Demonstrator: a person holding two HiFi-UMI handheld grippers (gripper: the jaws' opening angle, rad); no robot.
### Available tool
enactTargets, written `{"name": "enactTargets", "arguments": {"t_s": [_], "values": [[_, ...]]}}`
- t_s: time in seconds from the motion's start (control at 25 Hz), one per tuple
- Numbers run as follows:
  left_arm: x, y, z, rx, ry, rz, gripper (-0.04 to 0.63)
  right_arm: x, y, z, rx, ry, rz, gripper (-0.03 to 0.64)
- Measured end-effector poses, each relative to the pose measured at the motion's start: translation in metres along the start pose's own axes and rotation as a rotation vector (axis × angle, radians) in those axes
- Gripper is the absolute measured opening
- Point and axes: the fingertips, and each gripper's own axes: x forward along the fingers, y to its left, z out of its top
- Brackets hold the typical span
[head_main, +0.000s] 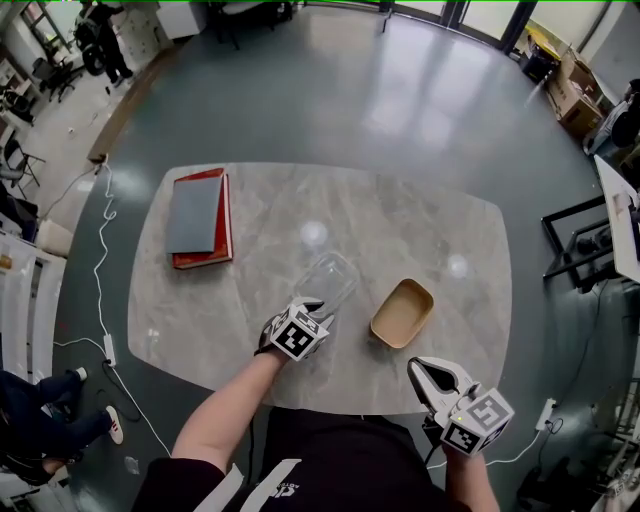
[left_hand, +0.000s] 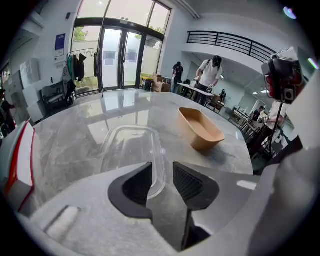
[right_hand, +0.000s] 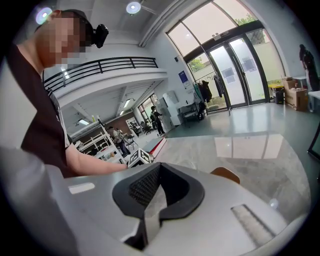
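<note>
The clear plastic container lies flat on the bench, at the frame's centre. The left hand-held gripper straddles its near rim with jaws narrowly apart, not yet clamped, and nothing is lifted. To its right sits a tan tray. At lower right, the right hand-held gripper is closed and empty.

A clear plastic container with rounded corners lies flat and empty on the grey marble counter, turned slantwise, toward the near edge.
</note>
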Motion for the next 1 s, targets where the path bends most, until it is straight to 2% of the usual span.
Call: {"name": "enactTargets", "arguments": {"t_s": [0.32, 0.52, 0.76, 0.88, 1.0], "values": [[0.022, 0.0, -0.011, -0.004, 0.064, -0.025, 0.137, -0.001, -0.006, -0.005, 0.029, -0.005, -0.007, 0.002], [0.029, 0.001, -0.011, -0.011, 0.065, -0.026, 0.137, -0.011, -0.012, -0.011, 0.053, -0.014, -0.032, 0.002], [0.03, 0.0, -0.009, 0.053, 0.073, -0.001, 0.132, -0.019, -0.017, -0.013, 0.082, -0.034, -0.048, 0.002], [0.031, 0.001, -0.01, 0.089, 0.084, 0.032, 0.1, -0.017, -0.014, -0.012, 0.083, -0.044, -0.038, 0.002], [0.031, -0.001, -0.011, 0.085, 0.099, 0.045, 0.075, -0.015, -0.01, -0.008, 0.081, -0.056, -0.023, 0.002]]}}
